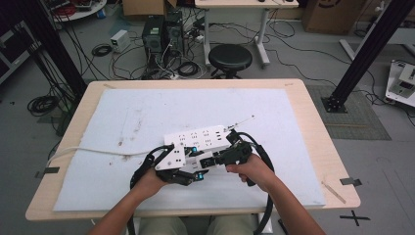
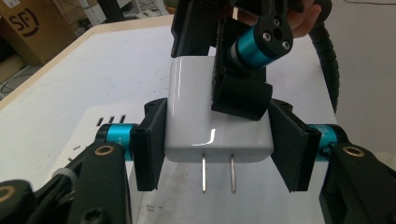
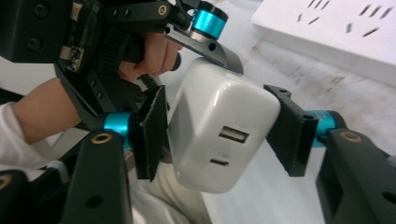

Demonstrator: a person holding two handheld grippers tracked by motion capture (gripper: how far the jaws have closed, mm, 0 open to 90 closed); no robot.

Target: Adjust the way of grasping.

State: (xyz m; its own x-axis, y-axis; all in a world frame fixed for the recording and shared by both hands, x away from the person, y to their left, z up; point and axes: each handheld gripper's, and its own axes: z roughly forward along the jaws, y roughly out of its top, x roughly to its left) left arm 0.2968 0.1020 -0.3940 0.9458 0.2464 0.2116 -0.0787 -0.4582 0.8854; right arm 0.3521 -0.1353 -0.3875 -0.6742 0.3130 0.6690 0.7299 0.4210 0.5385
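Both grippers meet on one glossy white plastic plug-in charger block, held in the air just in front of the white multi-socket power strip on the pale table mat. Left gripper is clamped on the block's flat sides, prongs pointing toward its camera. Right gripper brackets the port end, its left pad touching, its right pad just beside the shell. I judge the charger light, rigid and slippery; flat sides give the surest hold, never the thin metal prongs.
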